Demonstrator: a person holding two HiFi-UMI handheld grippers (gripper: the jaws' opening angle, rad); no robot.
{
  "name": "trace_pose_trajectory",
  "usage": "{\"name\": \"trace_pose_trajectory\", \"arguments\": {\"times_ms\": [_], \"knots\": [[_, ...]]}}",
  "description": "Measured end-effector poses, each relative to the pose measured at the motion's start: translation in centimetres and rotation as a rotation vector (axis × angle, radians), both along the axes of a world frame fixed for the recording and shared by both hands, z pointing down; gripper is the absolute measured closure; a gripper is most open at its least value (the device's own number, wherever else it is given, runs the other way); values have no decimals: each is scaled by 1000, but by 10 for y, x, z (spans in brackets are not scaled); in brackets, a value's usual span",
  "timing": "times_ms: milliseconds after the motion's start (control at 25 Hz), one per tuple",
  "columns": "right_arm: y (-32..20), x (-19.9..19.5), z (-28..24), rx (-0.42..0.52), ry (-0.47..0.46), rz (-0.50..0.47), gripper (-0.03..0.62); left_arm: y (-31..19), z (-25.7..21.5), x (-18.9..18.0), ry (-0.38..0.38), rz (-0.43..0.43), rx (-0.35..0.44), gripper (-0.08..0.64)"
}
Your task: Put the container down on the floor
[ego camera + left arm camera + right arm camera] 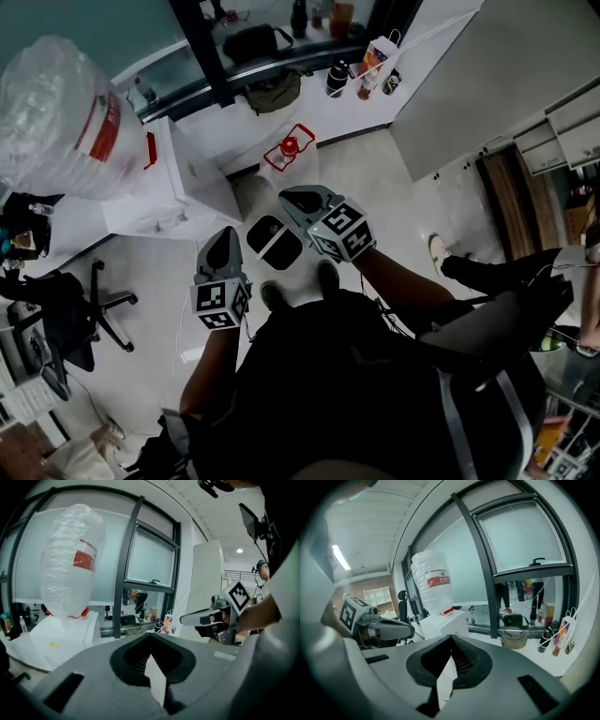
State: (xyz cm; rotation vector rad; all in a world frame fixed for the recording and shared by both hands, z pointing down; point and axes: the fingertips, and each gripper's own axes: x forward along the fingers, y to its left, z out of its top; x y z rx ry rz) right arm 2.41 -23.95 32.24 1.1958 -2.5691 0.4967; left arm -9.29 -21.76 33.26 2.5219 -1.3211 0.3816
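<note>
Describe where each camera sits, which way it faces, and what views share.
Head view: on the person's head, facing steeply down at the floor; shows left claw, right claw, the person's dark-clothed body.
Left gripper view: on the left claw, facing the water jug and window; shows its shut jaws, right claw at right.
Right gripper view: on the right claw, facing the same window; shows its shut jaws, left claw at left.
Shared: all three show the water jug on its dispenser.
</note>
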Motion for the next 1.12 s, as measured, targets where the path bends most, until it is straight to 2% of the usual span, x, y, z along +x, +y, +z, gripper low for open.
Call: {"name": "trace_pose_trajectory", "arguments": {"times_ms": [200,560,800,920,1120], "knots": [[6,10,-14,-3,-1,16,584,-2,-22,-2,37,-34,2,549],[9,-1,-41,49,-2,-4,584,1,-33,-6,31,-56,16,549],[9,7,-42,56,9,7,584,5,-35,-6,42,-63,7,549],[13,10,-41,54,12,16,584,4,-37,-5,30,-59,21,549],[20,13,-48,66,10,22,584,6,-45,-1,49,-65,34,549]]}}
